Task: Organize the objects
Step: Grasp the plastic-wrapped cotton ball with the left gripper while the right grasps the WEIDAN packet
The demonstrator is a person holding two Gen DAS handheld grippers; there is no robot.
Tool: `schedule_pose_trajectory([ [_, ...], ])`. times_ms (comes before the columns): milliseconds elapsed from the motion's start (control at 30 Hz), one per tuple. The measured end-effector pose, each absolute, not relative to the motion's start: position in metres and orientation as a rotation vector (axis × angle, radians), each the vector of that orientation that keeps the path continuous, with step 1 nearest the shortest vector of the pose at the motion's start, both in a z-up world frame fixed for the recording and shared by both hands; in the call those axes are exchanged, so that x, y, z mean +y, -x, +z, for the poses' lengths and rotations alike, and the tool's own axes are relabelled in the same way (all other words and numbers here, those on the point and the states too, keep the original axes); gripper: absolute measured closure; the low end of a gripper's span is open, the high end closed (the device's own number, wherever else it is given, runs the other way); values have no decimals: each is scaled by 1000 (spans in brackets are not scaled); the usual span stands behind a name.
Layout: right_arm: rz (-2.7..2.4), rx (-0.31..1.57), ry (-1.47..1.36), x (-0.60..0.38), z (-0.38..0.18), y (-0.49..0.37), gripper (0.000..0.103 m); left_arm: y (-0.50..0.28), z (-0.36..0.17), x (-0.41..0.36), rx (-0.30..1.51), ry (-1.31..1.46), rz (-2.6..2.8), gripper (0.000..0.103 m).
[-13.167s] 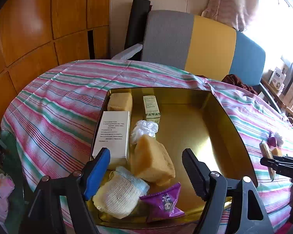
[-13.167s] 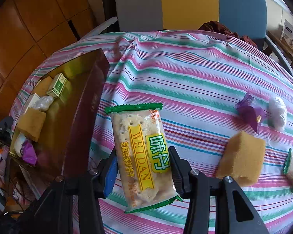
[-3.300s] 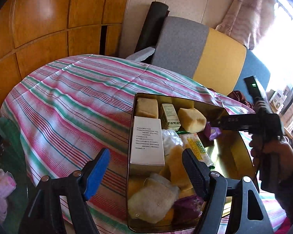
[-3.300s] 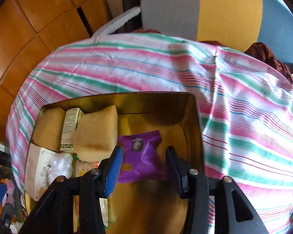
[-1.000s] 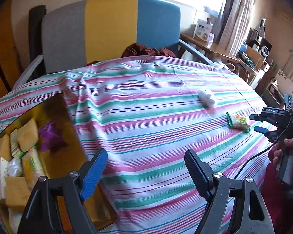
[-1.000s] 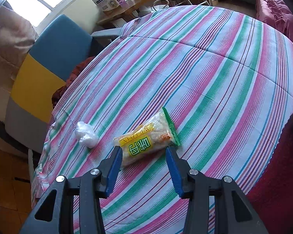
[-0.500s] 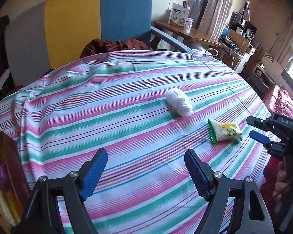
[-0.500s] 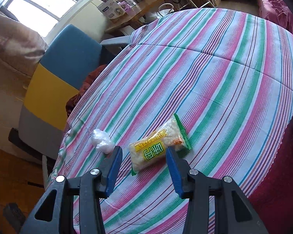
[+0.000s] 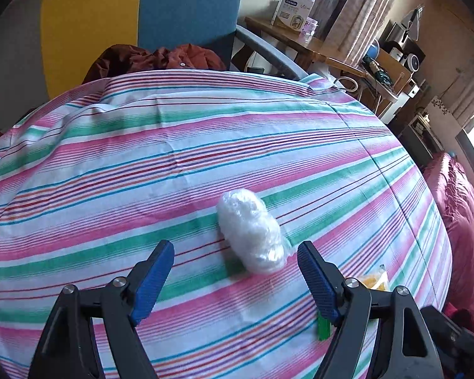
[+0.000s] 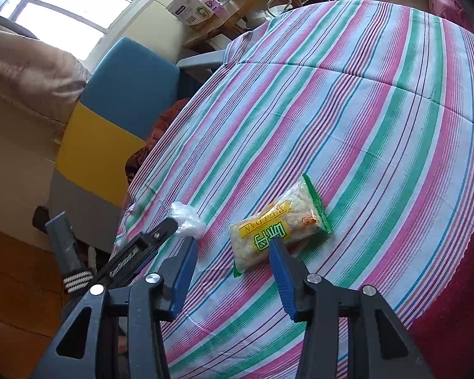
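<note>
A white plastic-wrapped bundle lies on the striped tablecloth. My left gripper is open just short of it, and the bundle's near end sits between the fingertips, closer to the right one. A yellow-and-green snack packet lies flat on the cloth. My right gripper hangs open above its near end, the right finger overlapping the packet and no pad pressing on it. The right wrist view also shows the left gripper's finger beside the bundle. A corner of the packet peeks past the left gripper's right finger.
A chair with a grey, yellow and blue back stands behind the table, with a dark red garment on its seat. A wooden side table with boxes is at the back right. Red bedding lies past the table's right edge.
My left gripper has swept right and down across the table to the white bundle, and the gold tray has left its view. In the right wrist view the left gripper has come in beside the bundle.
</note>
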State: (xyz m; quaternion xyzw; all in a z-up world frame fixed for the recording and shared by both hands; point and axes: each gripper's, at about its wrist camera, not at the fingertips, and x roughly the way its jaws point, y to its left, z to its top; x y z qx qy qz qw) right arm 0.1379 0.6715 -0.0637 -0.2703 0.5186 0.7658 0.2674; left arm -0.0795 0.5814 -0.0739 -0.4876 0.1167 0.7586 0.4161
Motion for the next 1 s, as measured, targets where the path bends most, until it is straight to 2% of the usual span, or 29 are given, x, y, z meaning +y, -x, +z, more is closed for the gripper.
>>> schedule_pose_trajectory([
  [167,2071,1411,728,672,-65,-137,55,85,-94,615,370,1210,1912,23],
  [200,2067,1412,729,672,-66,-138,55,88,-101,619,388,1228,1908,28],
  [267,2056,1422,732,674,-68,-139,55,87,-104,620,434,1181,1939,43],
  [300,2053,1423,736,674,-69,-139,55,86,-104,618,451,1160,1932,64],
  [333,2052,1424,738,674,-69,-139,55,85,-103,612,459,1146,1916,66],
  [833,2001,1410,809,676,-77,-136,55,29,-105,429,510,1052,1959,67],
  [933,2034,1342,877,675,-67,-125,55,16,-106,407,533,1011,1962,66],
  [1000,2080,1202,948,679,-56,-108,54,13,-107,398,515,1000,1958,66],
])
